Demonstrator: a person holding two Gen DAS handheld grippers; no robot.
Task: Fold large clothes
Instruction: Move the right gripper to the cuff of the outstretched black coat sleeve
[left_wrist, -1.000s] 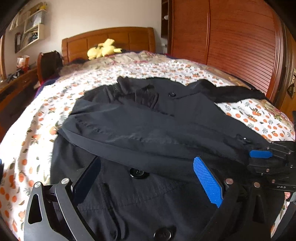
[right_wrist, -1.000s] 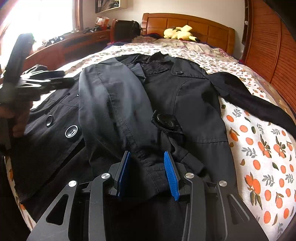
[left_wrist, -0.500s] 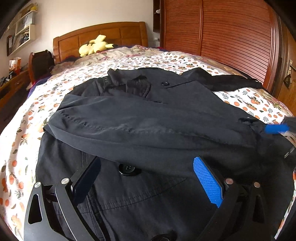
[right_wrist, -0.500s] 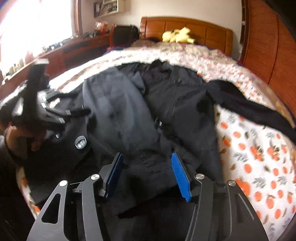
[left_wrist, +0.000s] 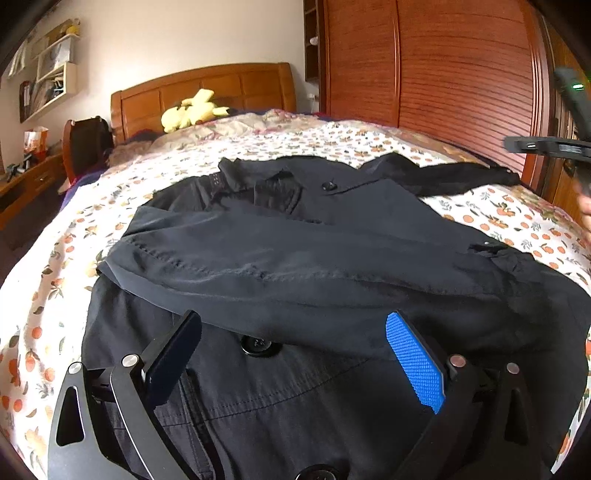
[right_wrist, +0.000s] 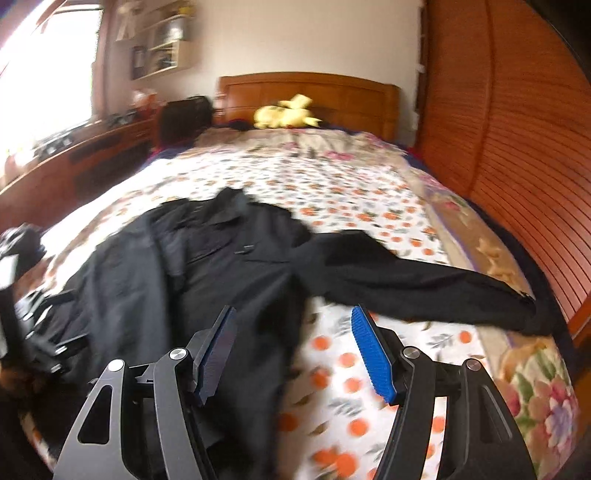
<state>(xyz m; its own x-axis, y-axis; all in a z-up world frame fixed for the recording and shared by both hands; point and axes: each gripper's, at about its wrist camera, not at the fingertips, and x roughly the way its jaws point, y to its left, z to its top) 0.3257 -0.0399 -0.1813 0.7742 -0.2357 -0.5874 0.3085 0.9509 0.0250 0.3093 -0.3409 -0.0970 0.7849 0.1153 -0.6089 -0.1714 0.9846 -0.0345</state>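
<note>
A big bed with a sheet full of little oranges fills the room past both sets of fingers. A black coat lies spread flat on the bed, right under and ahead of the left gripper. One sleeve is folded across the coat's front, just past the left fingertips. The other sleeve still lies stretched out on the sheet, ahead of the right gripper and off to its right side. The left fingers are spread wide apart above the coat, with a black button showing on the cloth between them, and they grip nothing. The right fingers have just been opening and now stand apart with nothing between them, up in the air over the coat's edge and the orange sheet. Far beyond the fingers, a yellow soft toy sits at the wooden headboard.
</note>
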